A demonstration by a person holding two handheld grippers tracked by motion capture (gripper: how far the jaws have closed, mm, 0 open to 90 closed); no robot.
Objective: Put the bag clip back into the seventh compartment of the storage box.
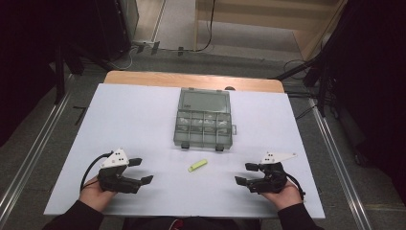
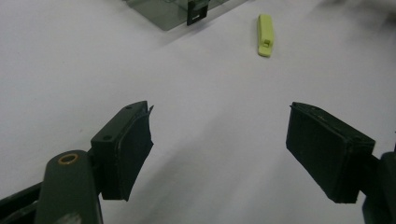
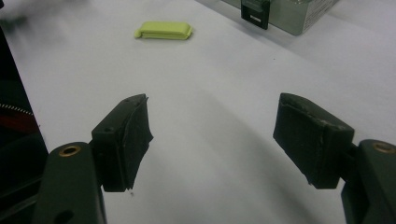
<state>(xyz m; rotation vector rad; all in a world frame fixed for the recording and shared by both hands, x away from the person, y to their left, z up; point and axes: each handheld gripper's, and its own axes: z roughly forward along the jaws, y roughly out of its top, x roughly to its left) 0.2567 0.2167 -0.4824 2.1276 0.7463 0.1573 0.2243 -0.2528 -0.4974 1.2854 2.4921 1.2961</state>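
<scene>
Both the left gripper point(image 1: 141, 171) and right gripper point(image 1: 246, 173) stand wide open and empty; the green clip point(image 1: 197, 166), lying flat just before the closed organiser box point(image 1: 203, 117), may skid away under a pinch.

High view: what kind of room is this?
Probably a lab or workshop: a white table with a clear parts box, cables on the floor, and hand-held grippers.

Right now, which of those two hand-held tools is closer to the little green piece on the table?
The right tool, though only slightly. The green piece lies a bit right of the midpoint, farther from the left tool, in front of the compartment box.
</scene>
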